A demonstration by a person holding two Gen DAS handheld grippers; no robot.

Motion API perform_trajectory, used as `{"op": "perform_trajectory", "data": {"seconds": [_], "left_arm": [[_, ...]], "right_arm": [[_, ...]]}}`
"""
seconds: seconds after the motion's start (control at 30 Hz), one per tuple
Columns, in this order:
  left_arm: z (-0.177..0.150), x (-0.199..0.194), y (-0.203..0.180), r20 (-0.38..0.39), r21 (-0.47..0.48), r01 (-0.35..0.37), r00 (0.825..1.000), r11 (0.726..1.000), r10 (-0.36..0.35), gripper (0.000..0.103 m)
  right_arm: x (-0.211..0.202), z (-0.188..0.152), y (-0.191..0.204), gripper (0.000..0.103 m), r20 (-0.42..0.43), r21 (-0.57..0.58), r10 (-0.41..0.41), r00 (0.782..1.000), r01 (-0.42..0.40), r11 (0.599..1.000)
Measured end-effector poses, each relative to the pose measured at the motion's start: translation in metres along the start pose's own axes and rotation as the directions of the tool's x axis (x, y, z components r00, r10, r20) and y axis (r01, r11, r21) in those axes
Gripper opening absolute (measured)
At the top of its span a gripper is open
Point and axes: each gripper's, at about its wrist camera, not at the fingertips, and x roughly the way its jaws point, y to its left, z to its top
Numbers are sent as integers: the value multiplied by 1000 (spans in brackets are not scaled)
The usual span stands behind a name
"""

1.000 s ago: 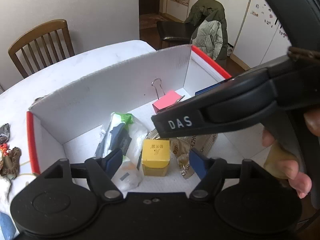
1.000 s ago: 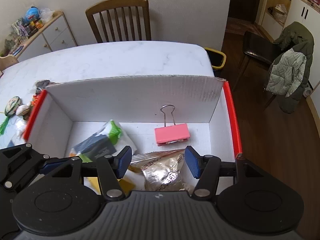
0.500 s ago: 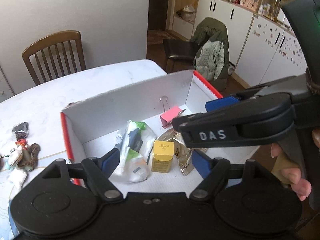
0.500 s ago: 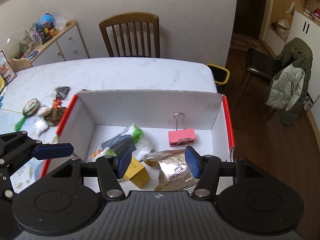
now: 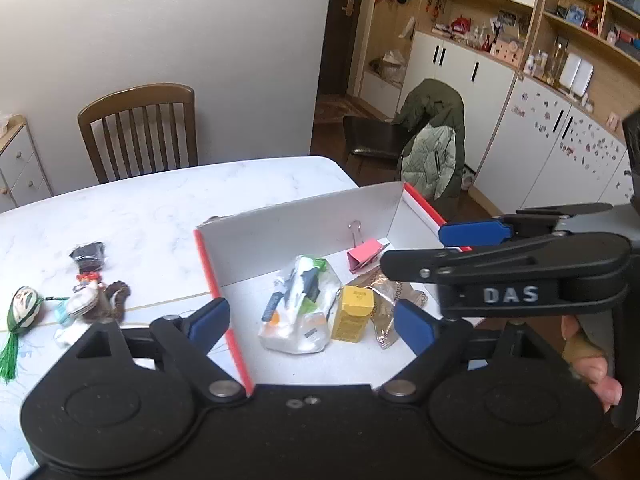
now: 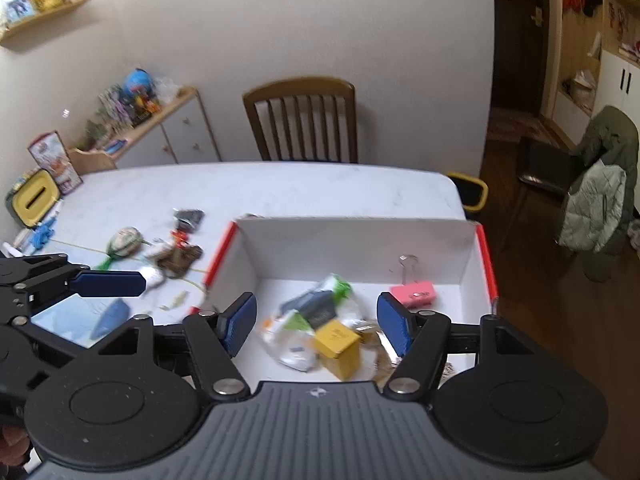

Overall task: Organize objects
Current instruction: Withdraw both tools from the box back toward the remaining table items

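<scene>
Both hand-held grippers point(image 5: 312, 322) point(image 6: 316, 322) wide, empty, above box point(image 5: 304, 220), yellow carton point(image 5: 352, 314) between fingers

One white box point(image 5: 304, 220) sat on the table, and inside it four things: one pink binder clip point(image 5: 364, 254), one yellow carton point(image 5: 354, 314), one white plastic packet point(image 5: 300, 312), one foil wrapper point(image 5: 394, 294). Two wooden-backed chairs? No, one point(image 5: 140, 128).

Left wrist view: above the near-left corner of the white box point(image 5: 304, 216), facing right-forward. Right wrist view: above its near edge point(image 6: 352, 236), facing the wooden chair point(image 6: 300, 120). Shared: box interior, chair.
</scene>
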Motion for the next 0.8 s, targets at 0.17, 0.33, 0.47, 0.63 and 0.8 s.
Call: {"op": "perform_trajectory", "data": {"seconds": [0.17, 0.33, 0.47, 0.63, 0.8], "left_arm": [[-9, -17, 20, 32, -7, -26, 999, 1000, 27, 95], [-22, -30, 46, 45, -9, -39, 998, 999, 39, 99], [-32, -41, 65, 57, -10, -42, 998, 999, 42, 101], [-42, -55, 92, 74, 3, -50, 996, 999, 50, 102], [-50, -64, 121, 75, 11, -71, 995, 997, 70, 102]], "right_arm": [[-12, -5, 22, 68, 30, -5, 20, 999, -19, 1000], [-17, -14, 48, 70, 51, 20, 34, 998, -35, 999], [-20, -20, 74, 75, 76, 42, 56, 996, -59, 997], [-14, -24, 107, 78, 84, 70, 78, 993, -84, 994], [-4, -24, 138, 83, 74, 79, 71, 995, -77, 994]]}}
